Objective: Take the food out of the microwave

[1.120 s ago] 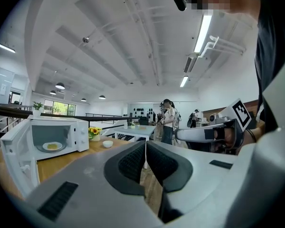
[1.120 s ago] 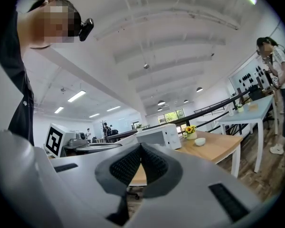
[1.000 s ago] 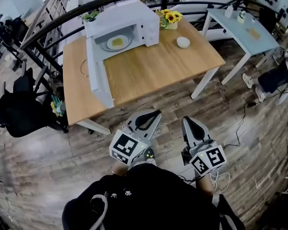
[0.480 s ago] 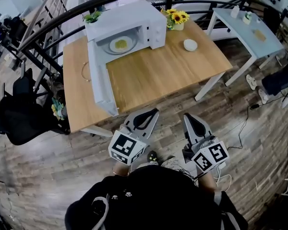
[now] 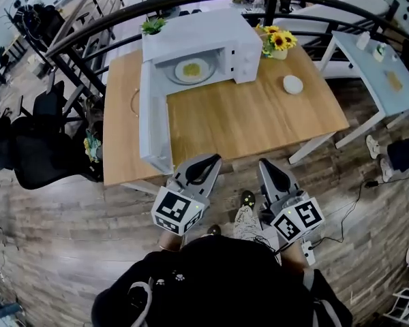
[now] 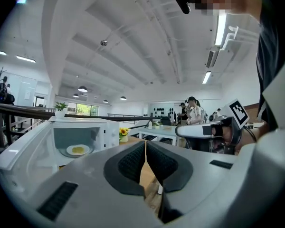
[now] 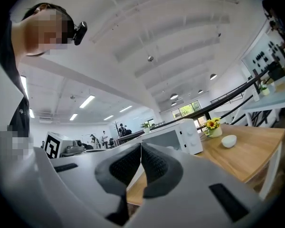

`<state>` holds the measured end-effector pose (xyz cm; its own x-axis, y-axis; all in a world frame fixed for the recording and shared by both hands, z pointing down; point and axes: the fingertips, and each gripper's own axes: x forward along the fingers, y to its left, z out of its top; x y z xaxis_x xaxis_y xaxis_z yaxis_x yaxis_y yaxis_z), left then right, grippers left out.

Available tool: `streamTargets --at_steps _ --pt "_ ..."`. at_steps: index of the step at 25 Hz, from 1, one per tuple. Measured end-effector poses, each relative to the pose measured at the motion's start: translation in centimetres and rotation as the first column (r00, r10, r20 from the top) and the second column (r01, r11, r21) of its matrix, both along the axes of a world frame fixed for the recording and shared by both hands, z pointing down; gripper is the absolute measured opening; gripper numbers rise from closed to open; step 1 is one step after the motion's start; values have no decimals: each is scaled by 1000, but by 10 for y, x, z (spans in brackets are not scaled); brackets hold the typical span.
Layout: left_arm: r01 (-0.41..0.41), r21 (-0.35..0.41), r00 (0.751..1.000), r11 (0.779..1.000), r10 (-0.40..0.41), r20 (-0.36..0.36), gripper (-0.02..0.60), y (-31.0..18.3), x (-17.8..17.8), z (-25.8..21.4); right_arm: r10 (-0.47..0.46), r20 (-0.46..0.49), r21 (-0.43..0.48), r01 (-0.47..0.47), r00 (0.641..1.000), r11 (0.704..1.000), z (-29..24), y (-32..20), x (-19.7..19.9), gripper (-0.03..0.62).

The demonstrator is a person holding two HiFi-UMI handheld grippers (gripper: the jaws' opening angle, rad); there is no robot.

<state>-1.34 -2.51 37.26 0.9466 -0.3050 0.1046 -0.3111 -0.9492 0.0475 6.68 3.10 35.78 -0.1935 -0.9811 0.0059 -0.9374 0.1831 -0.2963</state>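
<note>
Head view: the food (image 5: 192, 68), a yellow portion, is being carried on a white plate (image 5: 177, 78) inside the open microwave (image 5: 204, 29), whose door (image 5: 153, 125) is hanging wide at the left over the wooden table (image 5: 259, 121). A small white bowl (image 5: 293, 84) and a vase of sunflowers (image 5: 277, 43) are standing beside the microwave. The left gripper (image 5: 213, 159) and right gripper (image 5: 264, 163) are being held short of the table edge, both pairs of jaws pressed together on nothing.

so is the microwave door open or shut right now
Open. The microwave door stands swung wide out from its hinge, and the plate of food shows uncovered inside the microwave.
</note>
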Motion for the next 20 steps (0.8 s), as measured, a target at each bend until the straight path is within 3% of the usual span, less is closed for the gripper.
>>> streamTargets --at_steps 10,20 --pt "193 15 981 981 -193 7 18 -66 35 -2 -193 17 6 193 981 981 2 -83 43 6" --pt "349 -38 937 936 -349 17 18 -124 59 13 -297 139 -38 305 945 952 21 -146 85 8"
